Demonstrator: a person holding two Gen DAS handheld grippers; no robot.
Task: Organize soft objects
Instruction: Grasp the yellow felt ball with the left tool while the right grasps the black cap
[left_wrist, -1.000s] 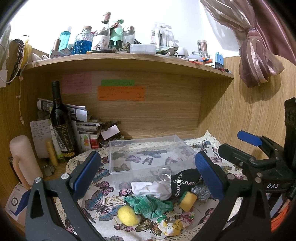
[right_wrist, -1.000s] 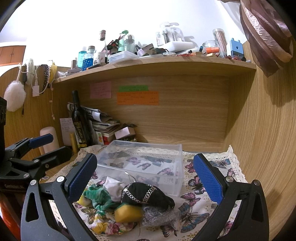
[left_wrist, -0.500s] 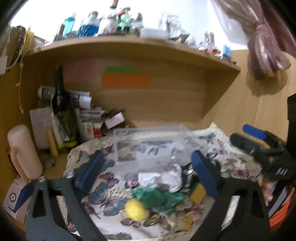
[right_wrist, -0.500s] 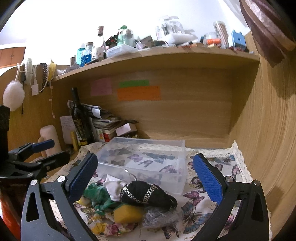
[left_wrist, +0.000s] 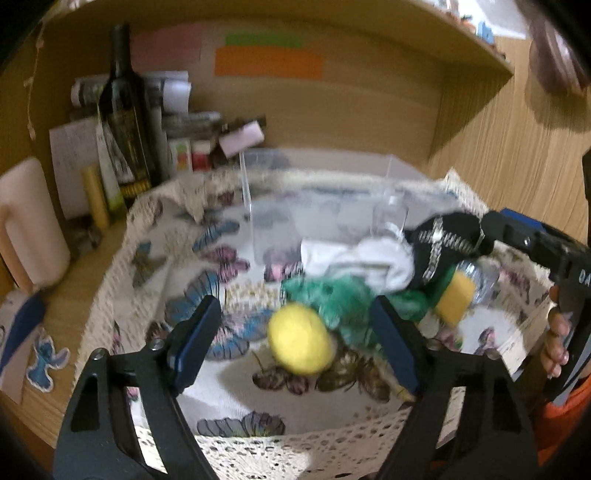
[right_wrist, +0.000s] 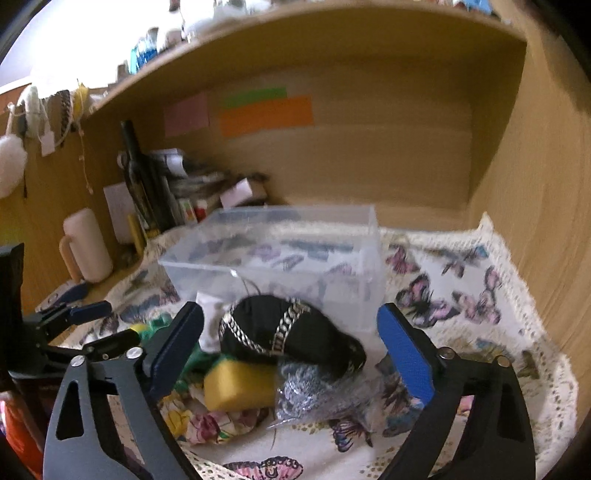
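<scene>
While the soft things lie heaped on the butterfly-print cloth in front of the empty clear plastic box, both tongs are gaping and hold nothing. The left tongs straddle the round yellow sponge ball, seemingly about to grasp. Next: close gently, lift, carry to the box. The right tongs frame the black chain-trimmed cap.
</scene>
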